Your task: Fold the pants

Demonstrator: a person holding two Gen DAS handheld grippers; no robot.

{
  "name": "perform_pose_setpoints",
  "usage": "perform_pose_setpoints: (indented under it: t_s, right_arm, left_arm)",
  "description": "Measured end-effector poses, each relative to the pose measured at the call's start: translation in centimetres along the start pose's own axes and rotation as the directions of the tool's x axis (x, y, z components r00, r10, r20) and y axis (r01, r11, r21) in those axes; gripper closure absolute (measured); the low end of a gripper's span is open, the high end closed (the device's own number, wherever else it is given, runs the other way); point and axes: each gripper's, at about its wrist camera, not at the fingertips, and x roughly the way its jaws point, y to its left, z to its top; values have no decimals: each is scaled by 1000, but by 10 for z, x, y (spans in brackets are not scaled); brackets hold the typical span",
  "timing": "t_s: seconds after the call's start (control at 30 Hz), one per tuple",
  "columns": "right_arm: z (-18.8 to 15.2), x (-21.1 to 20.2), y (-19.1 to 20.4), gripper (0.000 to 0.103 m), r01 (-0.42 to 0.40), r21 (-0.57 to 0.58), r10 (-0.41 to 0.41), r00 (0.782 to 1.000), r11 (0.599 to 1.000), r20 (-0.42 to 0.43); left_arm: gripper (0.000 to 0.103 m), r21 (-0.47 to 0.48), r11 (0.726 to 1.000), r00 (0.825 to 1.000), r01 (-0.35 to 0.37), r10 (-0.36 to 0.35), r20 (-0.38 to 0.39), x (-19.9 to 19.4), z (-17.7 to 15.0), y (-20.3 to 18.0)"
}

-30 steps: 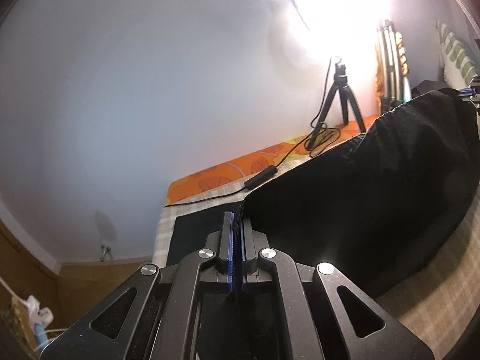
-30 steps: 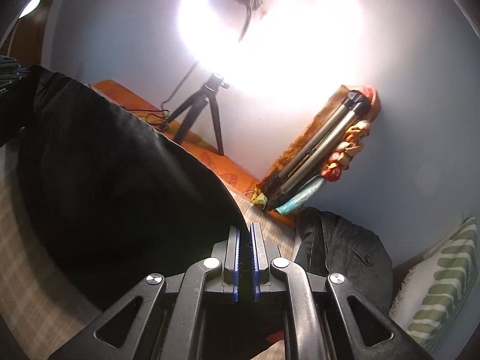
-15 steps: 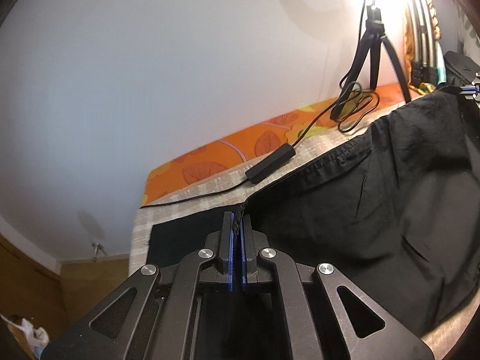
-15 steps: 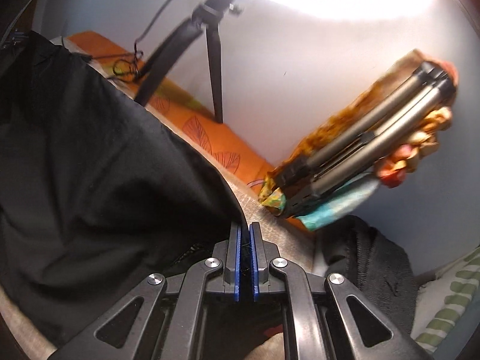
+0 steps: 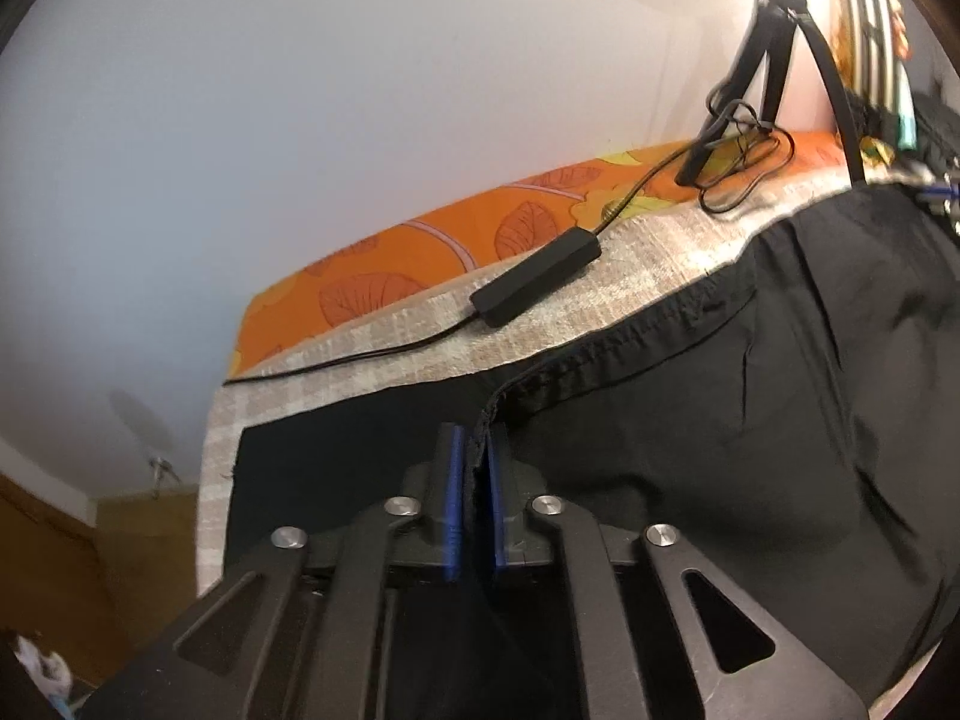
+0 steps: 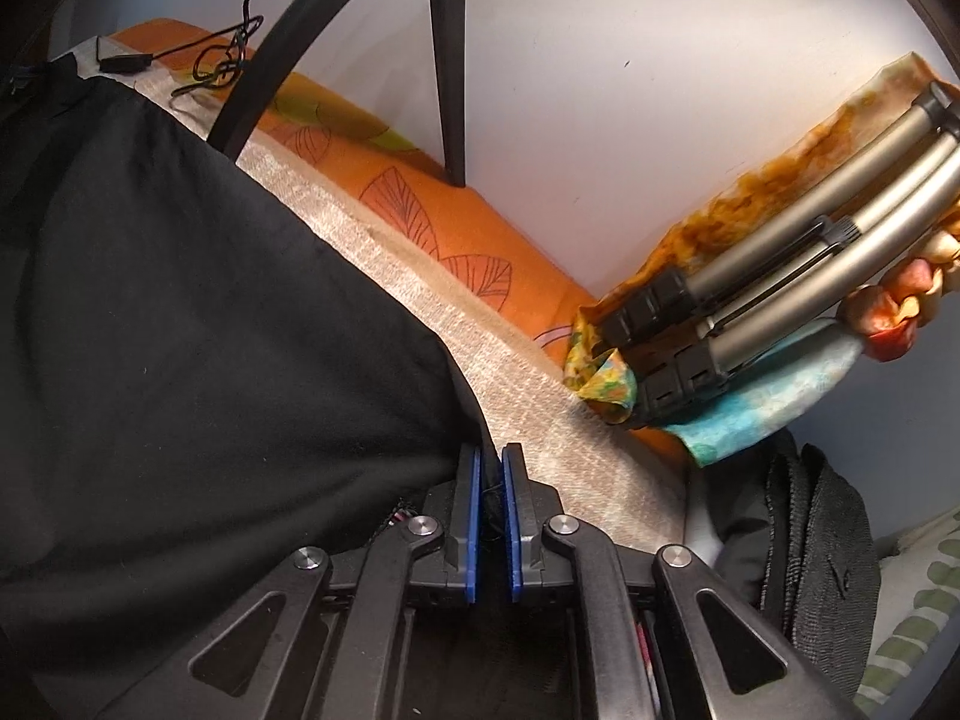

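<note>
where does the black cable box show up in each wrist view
Left wrist: the black cable box lies upper middle, on the checked cloth just beyond the edge of the black pants.
Right wrist: it is small at the far upper left, again on the cloth past the pants.
Shared landmark: the black tripod standing on the orange leaf-print sheet against the wall.

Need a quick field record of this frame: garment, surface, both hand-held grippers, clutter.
garment: black pants, laid on the bed
surface: beige checked cover over an orange leaf-print sheet
left hand-held gripper: jaws opening, pants hem between them
right hand-held gripper: jaws opening, pants edge between them
clutter: black cable box, tripod, folded tripod, dark bag
</note>
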Motion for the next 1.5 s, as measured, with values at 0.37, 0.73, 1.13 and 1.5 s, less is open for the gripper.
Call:
perform_pose_setpoints:
  t_s: [0.37, 0.73, 1.13, 1.5]
  right_arm:
    - [-1, -29, -12, 29, 6, 75, -9, 999, 997, 46]
    - [-24, -129, -3, 24, -194, 242, 154, 973, 951, 174]
    - [-50, -234, 69, 19, -367, 307, 277, 913, 878, 300]
    - [-64, -218, 87, 18, -433, 373, 336, 893, 820, 299]
  left_arm:
    - [50, -188, 979, 992, 78, -58, 113, -57, 9, 58]
    - [49, -21, 987, 982, 162, -159, 104, -114, -80, 36]
    - [49, 269, 956, 991, 118, -132, 37, -110, -112, -51]
    - [84, 331, 941, 997, 72, -72, -13, -94, -111, -41]
